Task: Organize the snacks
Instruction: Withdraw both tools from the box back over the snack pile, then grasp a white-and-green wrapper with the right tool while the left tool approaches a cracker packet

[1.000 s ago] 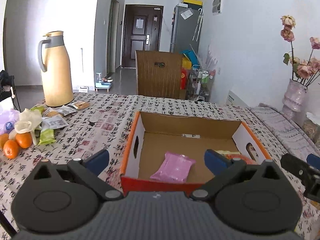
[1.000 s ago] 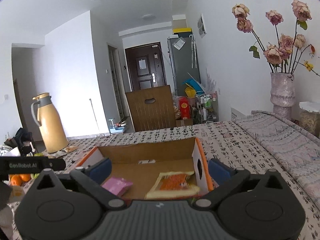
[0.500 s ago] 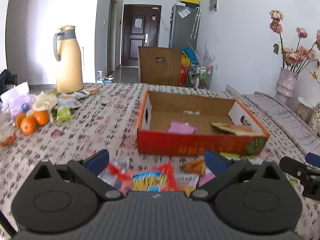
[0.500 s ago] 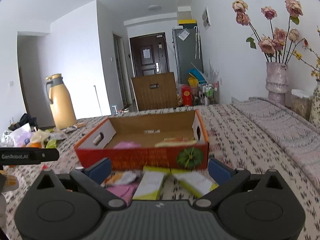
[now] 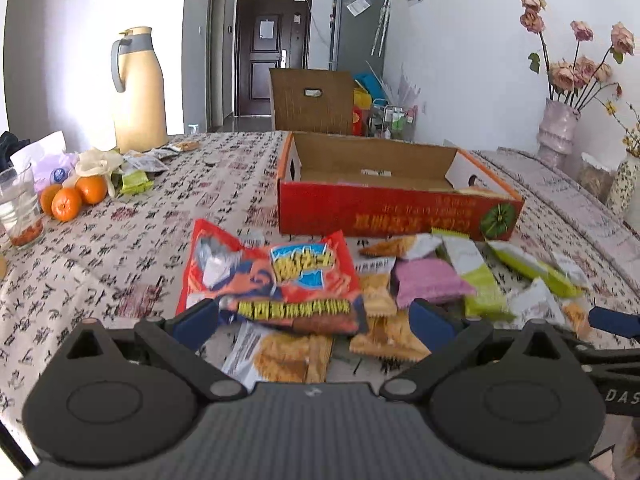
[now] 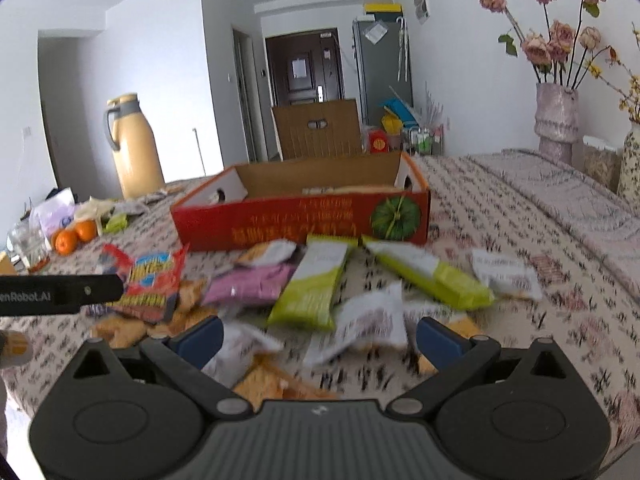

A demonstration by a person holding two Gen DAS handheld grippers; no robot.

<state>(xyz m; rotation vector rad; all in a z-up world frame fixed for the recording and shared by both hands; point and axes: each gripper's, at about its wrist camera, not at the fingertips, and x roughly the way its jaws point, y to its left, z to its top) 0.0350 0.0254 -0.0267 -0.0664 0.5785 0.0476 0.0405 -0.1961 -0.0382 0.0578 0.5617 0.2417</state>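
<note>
Both claws spread wide, empty: left claw (image 5: 314, 318), right claw (image 6: 318, 336). Snack packets (image 6: 312, 292) lie heaped mid-frame on the tabletop (image 5: 120, 248), in front of the red box (image 5: 396, 216). Packets look light, crinkly, slippery, probably crushable; pinch a sealed edge. Left view shows red bag (image 5: 272, 280) up close; right view shows green bars clearly.

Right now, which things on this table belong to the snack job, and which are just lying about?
Job: box; red bag; pink pack; green packs; white packs; cracker packs.

Lying about: jug; oranges; glass; vase.
</note>
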